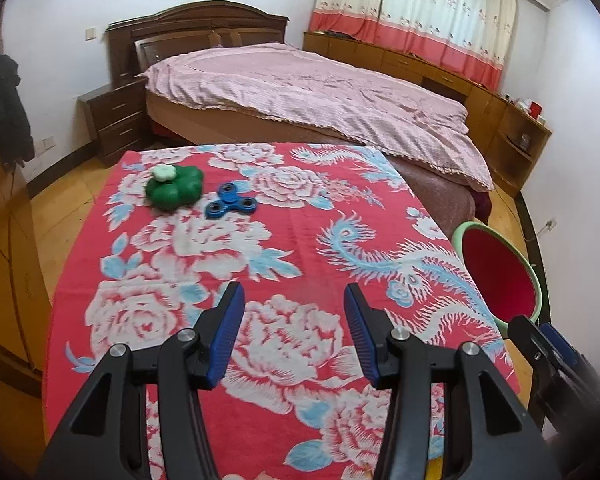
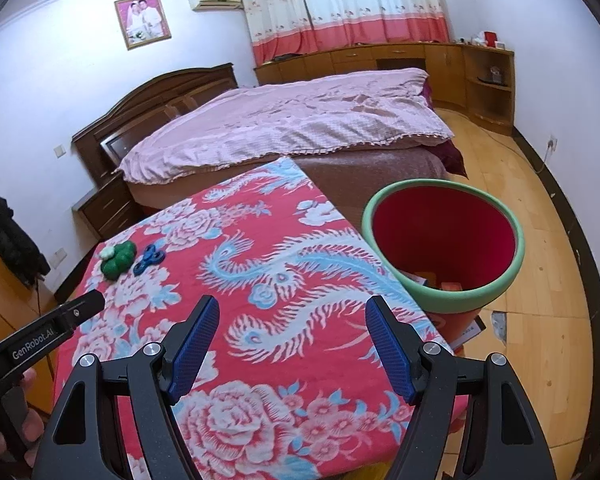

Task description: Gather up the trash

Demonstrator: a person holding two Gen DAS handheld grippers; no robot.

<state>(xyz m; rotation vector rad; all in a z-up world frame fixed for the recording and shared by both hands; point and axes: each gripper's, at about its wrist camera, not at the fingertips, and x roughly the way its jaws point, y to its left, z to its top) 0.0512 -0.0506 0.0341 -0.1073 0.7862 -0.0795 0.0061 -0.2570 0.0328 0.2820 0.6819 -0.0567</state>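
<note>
Red cloth with flowers

The worktop cloth (image 1: 284, 248) is red with white roses and blue birds; the bucket (image 2: 512, 276) is green outside, red inside.

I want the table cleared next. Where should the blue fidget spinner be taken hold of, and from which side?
Probably by one outer lobe. The blue fidget spinner lies flat on the flowered cloth, so a grip across its width looks awkward. Come from above on its right side, away from the green toy close on its left, and pinch the lobe's edges. The left tool, open and empty, looks nearer.
</note>
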